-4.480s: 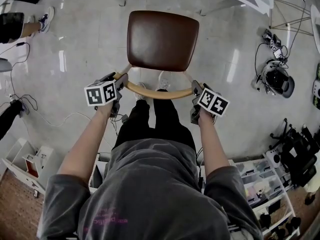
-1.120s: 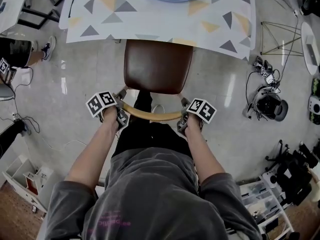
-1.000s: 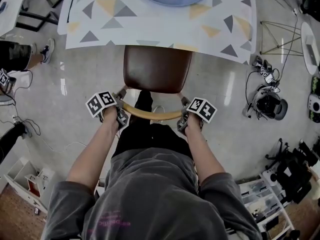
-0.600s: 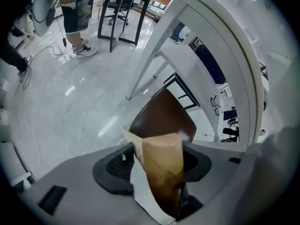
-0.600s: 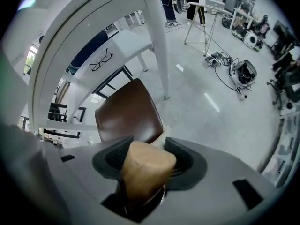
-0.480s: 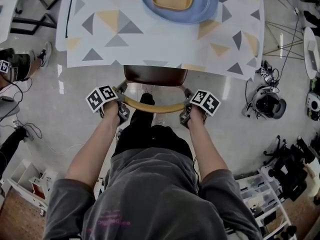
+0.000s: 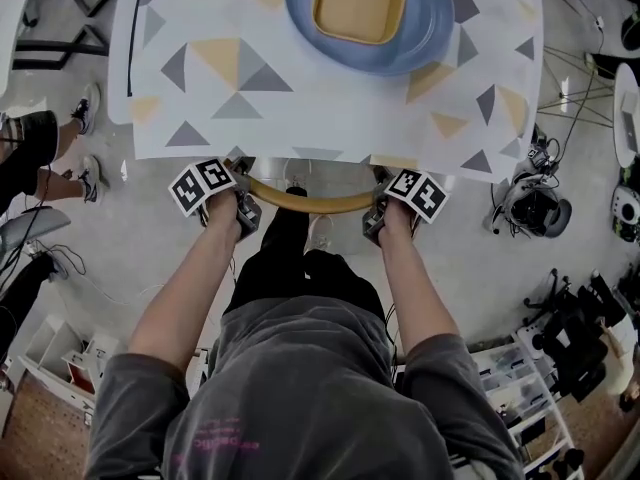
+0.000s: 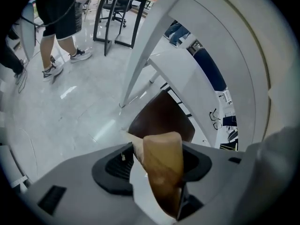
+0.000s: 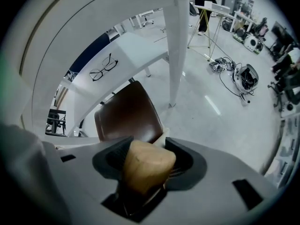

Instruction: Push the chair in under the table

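Observation:
The chair's curved wooden backrest (image 7: 310,201) lies just at the near edge of the table (image 7: 200,98), which has a triangle-patterned cloth. In the head view the tabletop hides the brown seat. My left gripper (image 7: 243,211) is shut on the backrest's left end (image 8: 161,168), and my right gripper (image 7: 375,220) is shut on its right end (image 9: 147,165). Both gripper views show the brown seat (image 8: 161,121) (image 9: 126,114) below the white underside of the table, between its legs.
A blue plate (image 7: 435,28) holding a yellow tray (image 7: 360,3) sits on the table. Another person's legs (image 7: 40,158) stand at the left. A headset and cables (image 7: 525,203) lie on the floor at the right. Storage racks (image 7: 520,368) stand behind me.
The chair has slid forward until its seat is under the tabletop. Both grippers travelled with the backrest toward the table edge, still shut on it.

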A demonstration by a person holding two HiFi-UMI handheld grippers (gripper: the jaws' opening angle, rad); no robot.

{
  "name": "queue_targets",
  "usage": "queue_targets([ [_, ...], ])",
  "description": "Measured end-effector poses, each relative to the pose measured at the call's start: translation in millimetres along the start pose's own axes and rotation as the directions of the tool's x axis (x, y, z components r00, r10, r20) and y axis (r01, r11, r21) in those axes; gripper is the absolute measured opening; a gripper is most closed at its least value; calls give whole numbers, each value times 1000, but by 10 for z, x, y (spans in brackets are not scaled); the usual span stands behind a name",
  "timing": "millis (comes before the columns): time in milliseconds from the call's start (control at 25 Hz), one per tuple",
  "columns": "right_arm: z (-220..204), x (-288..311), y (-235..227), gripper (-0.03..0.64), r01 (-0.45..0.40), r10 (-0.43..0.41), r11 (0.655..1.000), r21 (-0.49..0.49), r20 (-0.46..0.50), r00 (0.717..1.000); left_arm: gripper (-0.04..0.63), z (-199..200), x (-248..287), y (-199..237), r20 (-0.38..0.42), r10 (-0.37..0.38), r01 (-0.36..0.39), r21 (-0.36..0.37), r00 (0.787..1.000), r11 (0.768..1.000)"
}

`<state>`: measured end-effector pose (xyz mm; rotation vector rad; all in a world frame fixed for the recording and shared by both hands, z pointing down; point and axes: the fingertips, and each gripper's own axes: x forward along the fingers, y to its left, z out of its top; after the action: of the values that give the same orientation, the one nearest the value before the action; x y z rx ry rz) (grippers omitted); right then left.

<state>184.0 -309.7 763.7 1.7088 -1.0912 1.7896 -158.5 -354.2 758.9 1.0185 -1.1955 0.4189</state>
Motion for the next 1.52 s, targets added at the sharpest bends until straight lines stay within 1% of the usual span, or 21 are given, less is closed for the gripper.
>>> queue_targets([
  [200, 16, 40, 29, 212, -4, 4, 1000, 30, -1, 1000, 250, 1, -11, -86, -32, 12, -13, -41, 999, 999],
  [480, 80, 76, -37, 212, -5, 4, 999, 43, 27, 1000, 252, -51, 52, -99, -16, 5, -6, -52, 1000, 999],
  [720, 75, 95, -79, 213, -3, 3, 999, 35, 21, 1000, 253, -10, 103, -92, 37, -14, 15, -18, 999, 1000],
  [840, 71, 111, -91, 213, -10, 9, 1000, 30, 34, 999, 255, -2, 117, -67, 58, -22, 23, -12, 998, 1000],
  [1040, 85, 122, -65, 213, -29, 28, 999, 21, 41, 999, 262, -1, 116, -76, 64, -30, 31, -6, 997, 1000],
  [1280, 80, 117, -55, 220, -42, 42, 999, 17, 43, 998, 284, -19, 120, -102, 59, -38, 37, 22, 998, 999],
  [1360, 77, 113, -49, 223, -53, 52, 998, 22, 45, 998, 293, -17, 108, -106, 55, -41, 40, 20, 998, 999],
  [1520, 81, 96, -39, 233, -81, 79, 996, 27, 51, 996, 293, -18, 77, -119, 66, -35, 32, 41, 997, 999],
])
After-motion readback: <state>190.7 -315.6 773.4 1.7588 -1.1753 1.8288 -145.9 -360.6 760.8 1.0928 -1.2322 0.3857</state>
